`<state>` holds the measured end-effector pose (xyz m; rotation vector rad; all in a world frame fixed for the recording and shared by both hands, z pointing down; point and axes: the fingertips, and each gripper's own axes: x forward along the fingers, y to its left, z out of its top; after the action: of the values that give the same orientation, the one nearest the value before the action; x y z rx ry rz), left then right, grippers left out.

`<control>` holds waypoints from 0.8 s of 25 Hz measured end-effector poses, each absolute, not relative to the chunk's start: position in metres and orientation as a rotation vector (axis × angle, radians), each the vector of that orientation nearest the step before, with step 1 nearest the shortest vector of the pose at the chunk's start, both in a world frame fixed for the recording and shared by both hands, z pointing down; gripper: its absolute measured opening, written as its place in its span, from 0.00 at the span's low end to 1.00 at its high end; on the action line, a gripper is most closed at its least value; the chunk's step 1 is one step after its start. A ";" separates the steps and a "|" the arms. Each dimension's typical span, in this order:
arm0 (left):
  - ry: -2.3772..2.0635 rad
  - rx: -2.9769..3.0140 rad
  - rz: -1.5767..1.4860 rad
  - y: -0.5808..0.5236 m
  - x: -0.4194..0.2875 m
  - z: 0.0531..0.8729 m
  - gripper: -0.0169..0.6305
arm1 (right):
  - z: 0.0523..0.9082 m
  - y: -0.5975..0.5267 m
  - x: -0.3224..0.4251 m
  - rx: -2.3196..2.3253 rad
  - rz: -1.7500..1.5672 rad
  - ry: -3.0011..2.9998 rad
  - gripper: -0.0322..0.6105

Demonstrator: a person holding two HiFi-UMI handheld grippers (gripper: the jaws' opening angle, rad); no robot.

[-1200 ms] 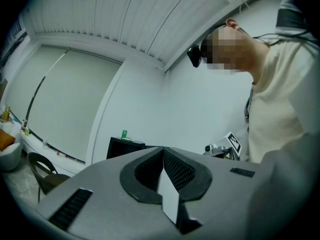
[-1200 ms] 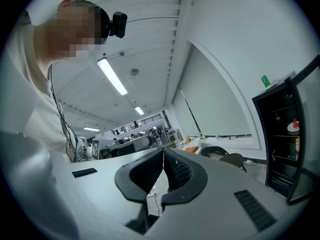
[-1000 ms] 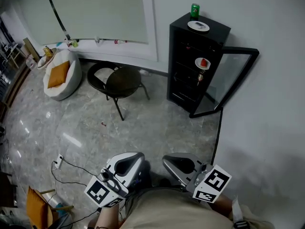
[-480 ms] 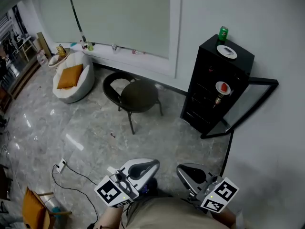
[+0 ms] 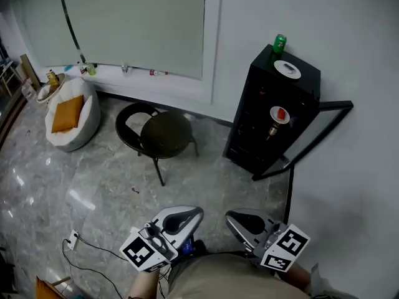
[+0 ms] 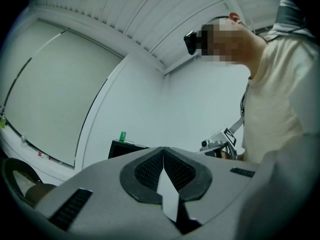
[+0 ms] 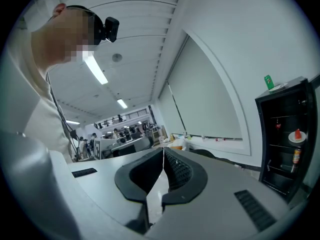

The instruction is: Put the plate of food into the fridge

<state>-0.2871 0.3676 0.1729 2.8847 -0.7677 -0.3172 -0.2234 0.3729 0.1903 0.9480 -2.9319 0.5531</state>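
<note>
A fridge (image 5: 304, 80) is seen against the wall, its door (image 5: 335, 106) swung open. A plate (image 5: 279, 114) with food is set on an inner shelf. On the fridge's top, a second plate (image 5: 287, 68) is laid mid-surface and a can (image 5: 279, 43) at the back edge. The left gripper (image 5: 190, 213) and right gripper (image 5: 237, 218) are held low.

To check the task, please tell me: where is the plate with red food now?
In the head view, upper right: the plate with red food sits on a shelf inside the open black fridge, just above a bottle.
</note>
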 end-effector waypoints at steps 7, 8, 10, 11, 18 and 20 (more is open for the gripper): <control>-0.659 2.891 -0.357 0.342 -0.292 0.173 0.04 | 0.190 0.348 -0.228 1.057 0.539 -2.881 0.08; -0.641 2.896 -0.360 0.340 -0.289 0.172 0.04 | 0.190 0.346 -0.225 1.071 0.537 -2.878 0.08; -0.614 2.905 -0.359 0.336 -0.281 0.171 0.04 | 0.188 0.341 -0.219 1.093 0.529 -2.877 0.08; -0.605 2.909 -0.358 0.334 -0.277 0.170 0.04 | 0.188 0.339 -0.216 1.103 0.524 -2.877 0.08; -0.606 2.928 -0.306 0.313 -0.239 0.163 0.04 | 0.186 0.312 -0.175 1.119 0.537 -2.892 0.08; -0.607 2.923 -0.305 0.307 -0.222 0.162 0.04 | 0.183 0.303 -0.161 1.095 0.532 -2.897 0.08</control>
<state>-0.2225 0.3067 0.1616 2.9228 -0.6070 -0.3053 -0.1606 0.3034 0.1834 1.0953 -2.8975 0.5315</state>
